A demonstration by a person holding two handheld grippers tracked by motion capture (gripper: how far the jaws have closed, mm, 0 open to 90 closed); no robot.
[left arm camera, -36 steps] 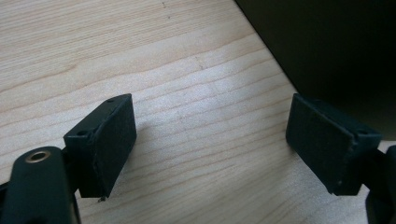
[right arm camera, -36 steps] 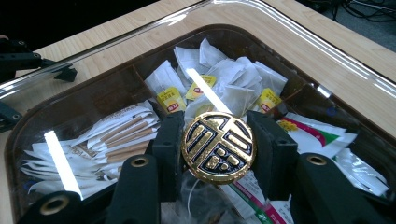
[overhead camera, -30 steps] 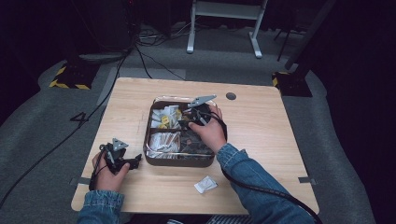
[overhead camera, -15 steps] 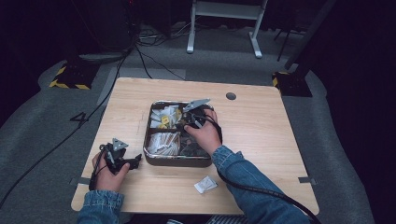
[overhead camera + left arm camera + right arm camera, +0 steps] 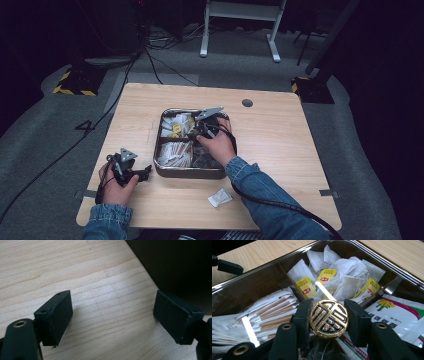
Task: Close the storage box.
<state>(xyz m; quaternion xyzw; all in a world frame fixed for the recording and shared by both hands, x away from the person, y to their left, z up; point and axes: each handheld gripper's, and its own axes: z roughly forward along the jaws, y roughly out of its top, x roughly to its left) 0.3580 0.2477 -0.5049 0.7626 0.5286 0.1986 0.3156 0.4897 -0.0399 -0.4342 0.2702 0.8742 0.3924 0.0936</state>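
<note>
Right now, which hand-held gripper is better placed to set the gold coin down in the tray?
Right. The right hand-held gripper is already shut on the gold coin directly above the tray. The left hand-held gripper is open over bare table, beside the tray.

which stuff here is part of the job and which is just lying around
In the job:
right gripper, jaws shut on the gold disc
metal tray beneath it
tea bags, paper sticks, flower packet in the tray

Lying about:
left gripper, jaws open over the table
white sachet by the tray
cables on the floor
</note>
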